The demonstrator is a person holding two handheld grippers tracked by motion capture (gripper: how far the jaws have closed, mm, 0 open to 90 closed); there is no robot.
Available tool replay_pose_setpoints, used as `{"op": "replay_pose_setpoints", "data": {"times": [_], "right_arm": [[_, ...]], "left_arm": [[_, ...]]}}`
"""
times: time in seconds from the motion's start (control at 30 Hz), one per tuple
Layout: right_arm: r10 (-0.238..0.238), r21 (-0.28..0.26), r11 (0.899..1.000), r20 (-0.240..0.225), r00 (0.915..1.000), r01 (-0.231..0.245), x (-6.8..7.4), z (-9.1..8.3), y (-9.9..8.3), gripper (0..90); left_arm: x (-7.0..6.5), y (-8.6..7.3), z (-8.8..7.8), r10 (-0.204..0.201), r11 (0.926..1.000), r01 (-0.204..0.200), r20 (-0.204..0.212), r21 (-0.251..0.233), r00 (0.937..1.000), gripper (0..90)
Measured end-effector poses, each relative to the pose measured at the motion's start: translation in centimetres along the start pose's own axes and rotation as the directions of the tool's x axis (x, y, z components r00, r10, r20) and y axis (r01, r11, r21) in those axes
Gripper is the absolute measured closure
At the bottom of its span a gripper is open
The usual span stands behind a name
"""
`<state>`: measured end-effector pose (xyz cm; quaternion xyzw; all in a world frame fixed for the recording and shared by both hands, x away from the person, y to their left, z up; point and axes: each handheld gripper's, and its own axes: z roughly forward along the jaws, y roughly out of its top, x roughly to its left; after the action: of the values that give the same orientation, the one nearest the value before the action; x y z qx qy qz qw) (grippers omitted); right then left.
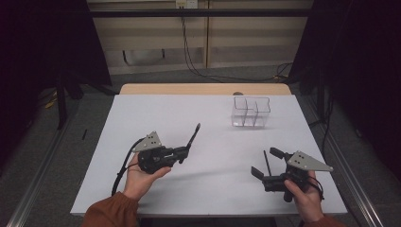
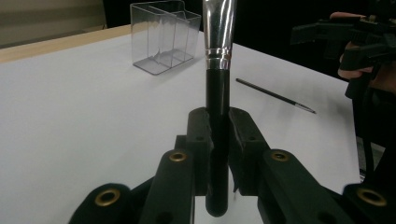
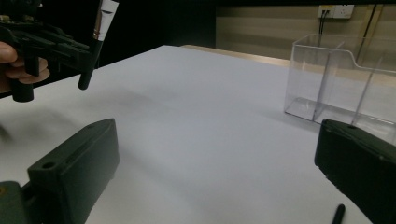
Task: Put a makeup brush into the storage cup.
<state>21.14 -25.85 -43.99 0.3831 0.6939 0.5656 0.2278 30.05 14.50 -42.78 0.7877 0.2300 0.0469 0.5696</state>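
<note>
High view: the left gripper (image 1: 185,152), held in the person's left hand (image 1: 140,178) above the white table (image 1: 156,113), has its jaws closed on a black makeup brush (image 1: 193,136) whose length runs up and away from the jaws toward the table's far side. The right gripper (image 1: 267,166) sits near the table's right front with its jaws spread wide and holding nothing; a thin black pencil-like stick (image 1: 266,163) lies on the table between them. A clear divided organizer (image 1: 250,111) stands upright toward the far right, well apart from both grippers. Left gripper view: the brush (image 2: 217,93) is clamped by its black handle between the two jaws, silver ferrule above them, handle end protruding below. The stick (image 2: 274,95) lies flat beyond, the organizer (image 2: 164,36) farther back. Right gripper view: jaws stand wide apart, table between them; the stick's end (image 3: 337,213) shows by the right jaw. No legible writing or brand is visible anywhere.
</note>
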Motion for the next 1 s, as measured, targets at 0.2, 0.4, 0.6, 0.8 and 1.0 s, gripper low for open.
{"op": "replay_pose_setpoints", "data": {"times": [0.2,0.4,0.6,0.8,1.0], "right_arm": [[-0.024,-0.005,1.0,-0.039,0.9989,0.024,0.8,0.9,0.9,0.0],[-0.041,-0.007,0.999,-0.069,0.9967,0.041,1.4,2.1,1.9,0.0],[-0.058,-0.023,0.998,-0.079,0.9952,0.056,1.8,3.1,2.9,0.0],[-0.084,-0.038,0.996,-0.136,0.9872,0.08,2.8,4.3,3.6,0.0],[-0.07,-0.046,0.997,-0.16,0.9847,0.064,3.3,5.7,4.6,0.0]], "left_arm": [[-0.4,0.4,0.4,0.001,1.0,-0.001,0.007,-0.009,1.0,80.0],[-0.7,0.8,0.9,0.007,0.9999,-0.007,0.007,-0.014,0.9999,79.9],[-1.3,0.9,1.6,0.009,0.9997,-0.009,0.015,-0.021,0.9999,80.0],[-1.6,1.1,2.3,0.011,0.9996,-0.01,0.024,-0.025,0.9997,79.9],[-1.7,1.4,2.9,0.018,0.9994,-0.017,0.035,-0.032,0.9992,79.9]]}}
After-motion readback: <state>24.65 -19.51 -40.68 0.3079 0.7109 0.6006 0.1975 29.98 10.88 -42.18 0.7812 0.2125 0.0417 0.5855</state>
